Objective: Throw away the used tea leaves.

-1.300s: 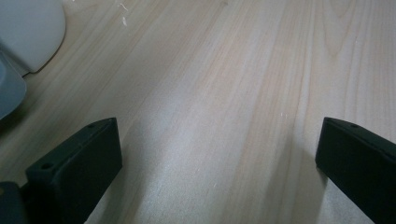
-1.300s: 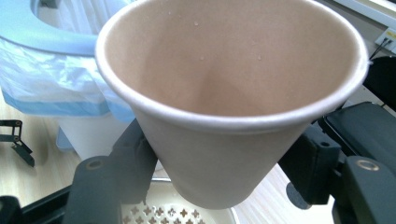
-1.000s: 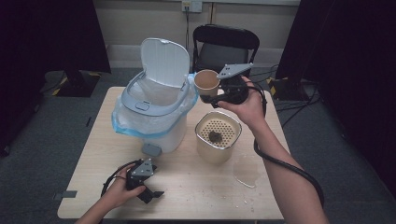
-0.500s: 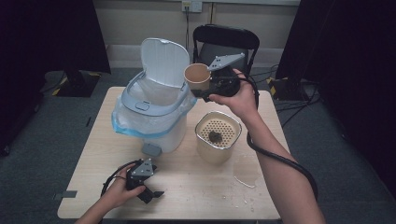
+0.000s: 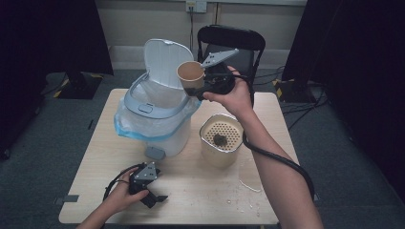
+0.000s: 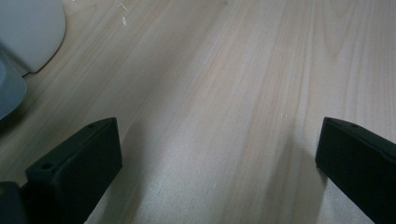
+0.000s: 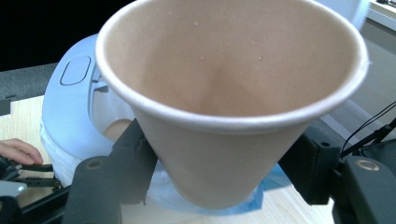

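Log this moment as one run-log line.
right tool: shut on paper cup, above open bin | left tool: open, on table | strainer pot: beside bin

left gripper (image 6: 217, 163): jaws wide apart | over bare wooden table (image 6: 243, 93) | white bin base (image 6: 28, 32) upper left

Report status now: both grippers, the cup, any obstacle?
Right gripper shut on paper cup, above open bin. Left gripper open, on table. Nothing in the way.
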Demonstrator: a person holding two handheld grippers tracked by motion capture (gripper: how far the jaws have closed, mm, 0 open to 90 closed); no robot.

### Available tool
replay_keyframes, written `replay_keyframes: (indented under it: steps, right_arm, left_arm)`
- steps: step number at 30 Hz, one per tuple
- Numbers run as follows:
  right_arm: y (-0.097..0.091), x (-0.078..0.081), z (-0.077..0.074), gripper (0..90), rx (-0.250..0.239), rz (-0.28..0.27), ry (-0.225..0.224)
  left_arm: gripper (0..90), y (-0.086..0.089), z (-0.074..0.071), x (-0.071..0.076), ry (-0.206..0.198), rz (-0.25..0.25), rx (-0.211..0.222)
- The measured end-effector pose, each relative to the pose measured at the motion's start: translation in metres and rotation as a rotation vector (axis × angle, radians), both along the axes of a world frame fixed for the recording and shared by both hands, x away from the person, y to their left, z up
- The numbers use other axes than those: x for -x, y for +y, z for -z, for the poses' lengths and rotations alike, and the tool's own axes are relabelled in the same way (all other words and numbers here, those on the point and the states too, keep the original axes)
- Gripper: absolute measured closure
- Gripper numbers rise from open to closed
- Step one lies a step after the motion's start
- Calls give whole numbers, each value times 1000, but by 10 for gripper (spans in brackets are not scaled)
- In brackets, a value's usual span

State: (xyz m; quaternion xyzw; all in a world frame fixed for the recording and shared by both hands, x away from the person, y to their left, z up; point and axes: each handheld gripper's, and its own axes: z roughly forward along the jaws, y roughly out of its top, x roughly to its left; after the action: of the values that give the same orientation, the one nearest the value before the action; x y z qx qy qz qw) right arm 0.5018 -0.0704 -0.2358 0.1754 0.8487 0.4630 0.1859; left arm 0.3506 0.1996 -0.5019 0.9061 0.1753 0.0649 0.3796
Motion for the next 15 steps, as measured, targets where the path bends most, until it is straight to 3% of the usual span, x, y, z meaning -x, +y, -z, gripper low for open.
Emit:
replay_keyframes:
  steps: [15]
  right_arm:
    - [32,-6,5,340,-17,-22,19]
  left_arm:
    - [0,0,0,0,0,0,0]
